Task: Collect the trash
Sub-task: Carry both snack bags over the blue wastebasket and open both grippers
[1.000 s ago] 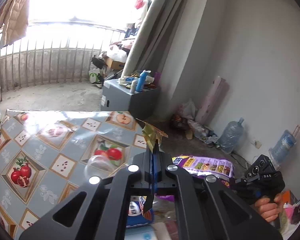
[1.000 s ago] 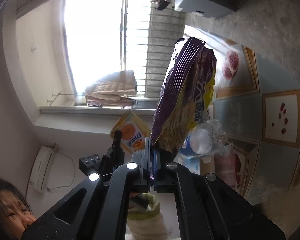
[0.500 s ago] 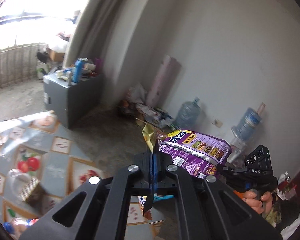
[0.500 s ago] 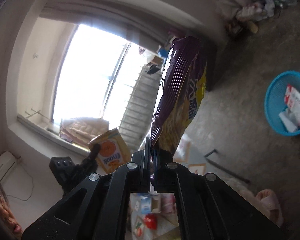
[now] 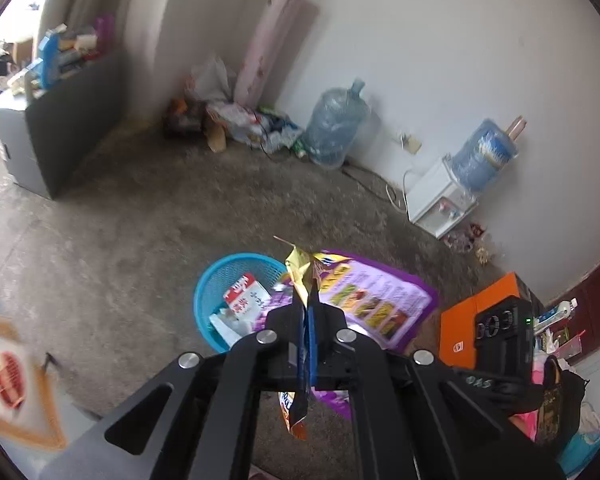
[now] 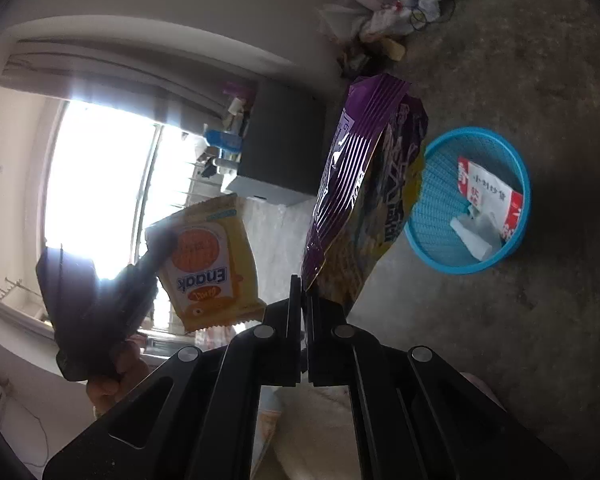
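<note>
Showing both hands over bare concrete floor (image 5: pixel 148 208). The left hand-held gripper (image 5: pixel 306 322) is clamped on a yellow snack packet (image 5: pixel 298 276), held edge-on to its own camera; the right wrist view shows the same packet (image 6: pixel 208 264) face-on, printed "Enaack". The right hand-held gripper (image 6: pixel 303 294) is clamped on the lower corner of a purple snack bag (image 6: pixel 360 200), which stands up from the jaws. A blue mesh basket (image 6: pixel 436 168) sits on the floor just beyond both packets, its rim clear on every side; a red-and-white wrapper (image 6: pixel 488 196) and crumpled white scraps lie inside. Open floor runs from the basket to a grey cabinet (image 5: pixel 60 136) at the left, and to the far wall, where water jugs (image 5: pixel 336 128), a white dispenser (image 5: pixel 436 204) and a litter heap stand. An orange box (image 5: pixel 472 328) lies near the basket's right. Compared with a second earlier, the patterned table (image 5: pixel 16 384) has slid to the lower-left edge of the left view, and the basket has come into both views.
</note>
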`<state>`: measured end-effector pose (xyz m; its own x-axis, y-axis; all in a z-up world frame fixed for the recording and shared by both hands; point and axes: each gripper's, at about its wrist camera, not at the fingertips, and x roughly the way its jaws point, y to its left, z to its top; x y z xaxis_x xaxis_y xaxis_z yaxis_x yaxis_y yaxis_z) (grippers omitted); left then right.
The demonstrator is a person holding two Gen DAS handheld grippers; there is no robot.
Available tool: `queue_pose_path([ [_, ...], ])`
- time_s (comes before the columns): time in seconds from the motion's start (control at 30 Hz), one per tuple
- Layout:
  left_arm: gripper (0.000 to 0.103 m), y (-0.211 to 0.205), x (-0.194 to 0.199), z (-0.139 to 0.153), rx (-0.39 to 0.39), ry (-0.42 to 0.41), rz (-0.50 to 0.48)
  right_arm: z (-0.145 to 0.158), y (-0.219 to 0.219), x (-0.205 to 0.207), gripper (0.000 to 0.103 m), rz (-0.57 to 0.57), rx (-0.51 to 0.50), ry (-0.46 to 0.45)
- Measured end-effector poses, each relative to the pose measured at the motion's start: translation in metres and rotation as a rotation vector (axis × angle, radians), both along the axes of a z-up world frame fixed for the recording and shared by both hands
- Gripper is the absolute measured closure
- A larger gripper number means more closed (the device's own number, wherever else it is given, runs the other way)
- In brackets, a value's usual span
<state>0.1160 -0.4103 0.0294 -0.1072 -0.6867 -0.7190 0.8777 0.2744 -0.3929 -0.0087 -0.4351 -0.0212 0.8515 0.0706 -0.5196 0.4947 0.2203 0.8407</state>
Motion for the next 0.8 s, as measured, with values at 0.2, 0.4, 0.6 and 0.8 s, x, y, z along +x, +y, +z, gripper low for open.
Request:
queue_pose_path([
  [0.2,0.101,-0.066,0.003,-0.065,0.096,0.027,-0.006,-0.068,-0.053,0.009,0.099,0.035,0.03,0.082],
  [0.4,0.057,-0.122,0.013,-0.172,0.355,0.053,0.042,-0.175,-0.085,0.023,0.062,0.072,0.118,0.375],
  [0.6,0.055,-0.106,0.028,-0.176,0.394,0.079,0.08,-0.182,-0.076,-0.017,0.058,-0.055,0.133,0.429],
  [0.8,0.053,-0.075,0.027,-0.126,0.304,0.019,0.08,-0.145,-0.066,-0.03,0.057,-0.094,0.017,0.416],
])
